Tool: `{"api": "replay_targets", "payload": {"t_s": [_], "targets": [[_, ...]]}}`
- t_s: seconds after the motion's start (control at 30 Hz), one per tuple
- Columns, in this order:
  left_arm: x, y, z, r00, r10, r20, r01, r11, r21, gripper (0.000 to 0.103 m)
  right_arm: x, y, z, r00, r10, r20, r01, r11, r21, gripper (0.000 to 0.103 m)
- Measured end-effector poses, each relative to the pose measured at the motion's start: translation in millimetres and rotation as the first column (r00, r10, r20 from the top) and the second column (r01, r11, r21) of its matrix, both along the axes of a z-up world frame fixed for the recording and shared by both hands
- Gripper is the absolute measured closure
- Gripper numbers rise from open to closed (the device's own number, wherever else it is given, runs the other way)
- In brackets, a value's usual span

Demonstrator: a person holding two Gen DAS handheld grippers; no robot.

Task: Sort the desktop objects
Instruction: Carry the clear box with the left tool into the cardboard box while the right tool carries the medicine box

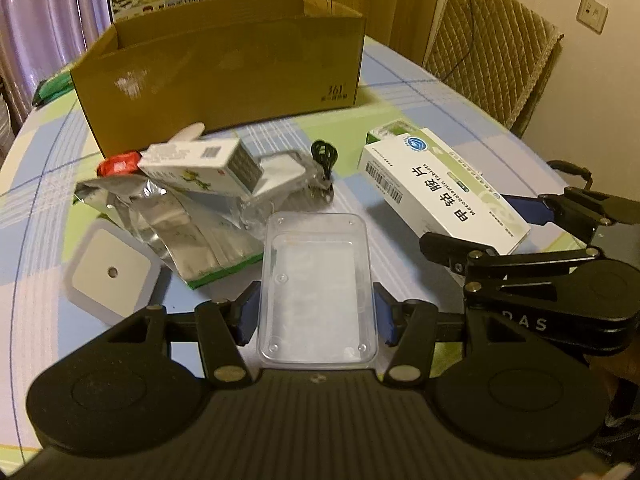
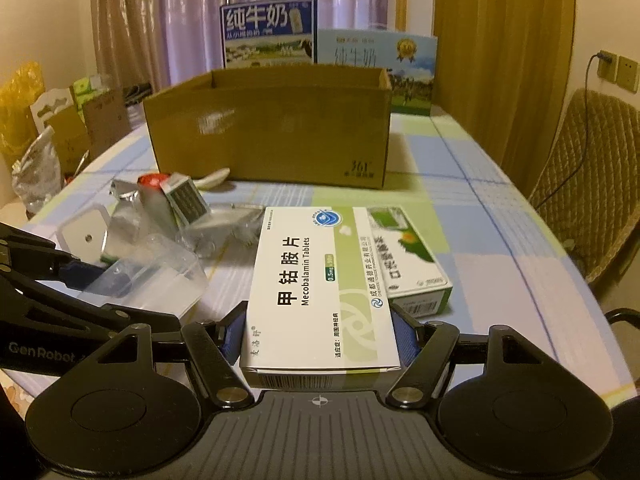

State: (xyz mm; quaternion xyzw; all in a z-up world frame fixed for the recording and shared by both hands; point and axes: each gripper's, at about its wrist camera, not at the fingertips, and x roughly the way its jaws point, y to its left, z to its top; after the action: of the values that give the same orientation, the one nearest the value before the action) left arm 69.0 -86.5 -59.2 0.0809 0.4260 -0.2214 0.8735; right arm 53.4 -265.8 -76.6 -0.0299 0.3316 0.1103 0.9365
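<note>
My left gripper [image 1: 316,316] is shut on a clear plastic tray [image 1: 316,280], its blue pads [image 1: 246,314] pressed on both long sides. My right gripper [image 2: 320,344] is shut on a white Mecobalamin tablet box [image 2: 320,292], which overlaps a smaller green-and-white box [image 2: 412,256]. In the left wrist view the right gripper [image 1: 480,228] sits at the right, on the tablet box [image 1: 440,184]. In the right wrist view the left gripper [image 2: 104,292] holds the clear tray [image 2: 152,276] at the left. An open cardboard box [image 1: 224,68] [image 2: 272,132] stands behind both.
On the checked tablecloth [image 1: 420,100] lie a foil pouch [image 1: 188,232], a small white-green carton [image 1: 200,164], a red wrapper [image 1: 118,164], a white square device [image 1: 110,272] and a bagged black cable [image 1: 324,156]. Milk cartons [image 2: 268,32] stand behind the box. A quilted chair [image 1: 492,48] is at the right.
</note>
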Motion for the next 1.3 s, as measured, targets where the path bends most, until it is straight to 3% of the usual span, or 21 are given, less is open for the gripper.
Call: {"api": "replay_targets", "payload": {"t_s": [0.37, 0.73, 0.97, 1.3], "targets": [[36, 11, 52, 0.995, 0.049, 0.088, -0.047, 0.999, -0.018, 0.052, 24, -6, 34, 0.999, -0.016, 0.033, 0.015, 0.999, 0.051, 0.035], [137, 28, 104, 0.973, 0.109, 0.201, -0.098, 0.993, -0.066, 0.052, 127, 12, 97, 0.992, 0.018, 0.122, -0.026, 0.997, 0.068, 0.035], [208, 29, 106, 0.961, 0.153, 0.231, -0.130, 0.985, -0.111, 0.052, 199, 25, 105, 0.991, 0.013, 0.130, -0.023, 0.997, 0.074, 0.035], [273, 38, 77, 0.960, 0.216, 0.179, -0.186, 0.968, -0.167, 0.052, 266, 35, 92, 0.995, 0.001, 0.097, -0.010, 0.996, 0.091, 0.035]]}}
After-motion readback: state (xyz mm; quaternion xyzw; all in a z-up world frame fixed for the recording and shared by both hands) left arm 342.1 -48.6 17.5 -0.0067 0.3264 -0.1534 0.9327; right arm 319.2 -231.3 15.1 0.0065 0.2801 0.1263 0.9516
